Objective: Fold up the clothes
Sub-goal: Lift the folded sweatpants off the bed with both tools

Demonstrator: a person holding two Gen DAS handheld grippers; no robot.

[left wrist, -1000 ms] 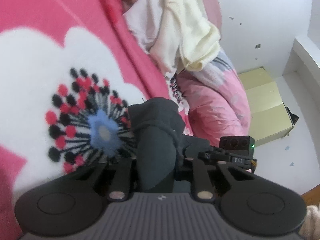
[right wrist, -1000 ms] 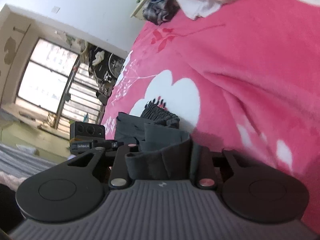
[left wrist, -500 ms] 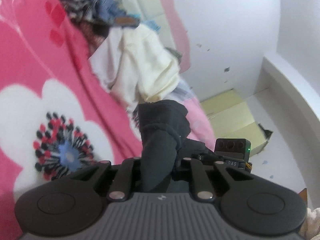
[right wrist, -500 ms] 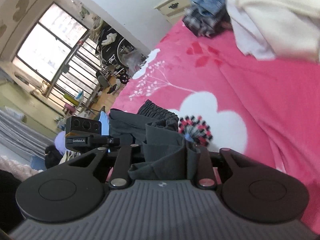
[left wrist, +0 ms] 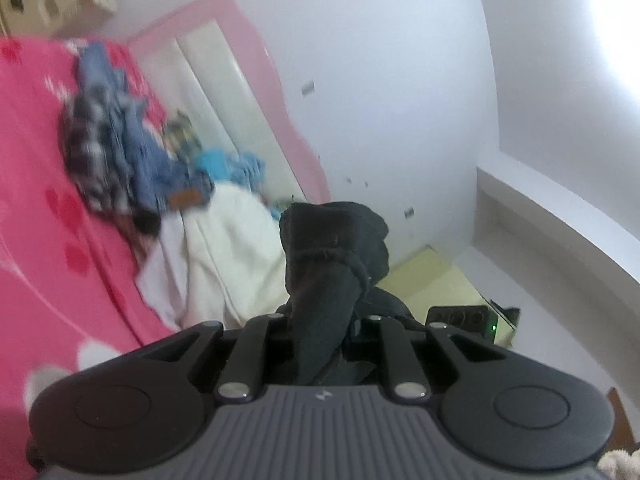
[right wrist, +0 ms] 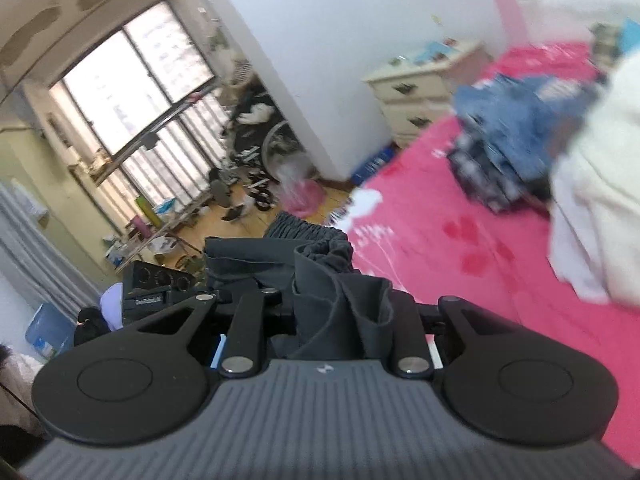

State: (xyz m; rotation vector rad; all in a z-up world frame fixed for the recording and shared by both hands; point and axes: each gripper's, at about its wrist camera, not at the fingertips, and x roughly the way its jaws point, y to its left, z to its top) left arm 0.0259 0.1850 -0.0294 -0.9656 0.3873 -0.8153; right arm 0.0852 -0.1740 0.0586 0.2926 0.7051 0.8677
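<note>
A dark grey garment (left wrist: 332,264) is bunched between the jaws of my left gripper (left wrist: 320,344), which is shut on it; the cloth hides the fingertips. The same dark grey garment (right wrist: 332,280), with a gathered waistband, is clamped in my right gripper (right wrist: 332,320), also shut on the cloth. Both grippers hold it lifted above the pink flowered bedspread (right wrist: 460,280). The other gripper's camera box (right wrist: 156,280) shows to the left in the right wrist view, and the camera box (left wrist: 464,318) appears at lower right in the left wrist view.
A heap of clothes lies on the bed: a cream and white garment (left wrist: 224,256), blue denim and plaid pieces (left wrist: 116,152). A pink headboard (left wrist: 240,56) and white wall stand behind. A cream dresser (right wrist: 420,84) is beside the bed; a window (right wrist: 136,76) and cluttered floor lie left.
Both grippers have risen with the dark garment, which has lifted off the bedspread. The views swung up from the flowered blanket to the clothes heap, headboard and walls.
</note>
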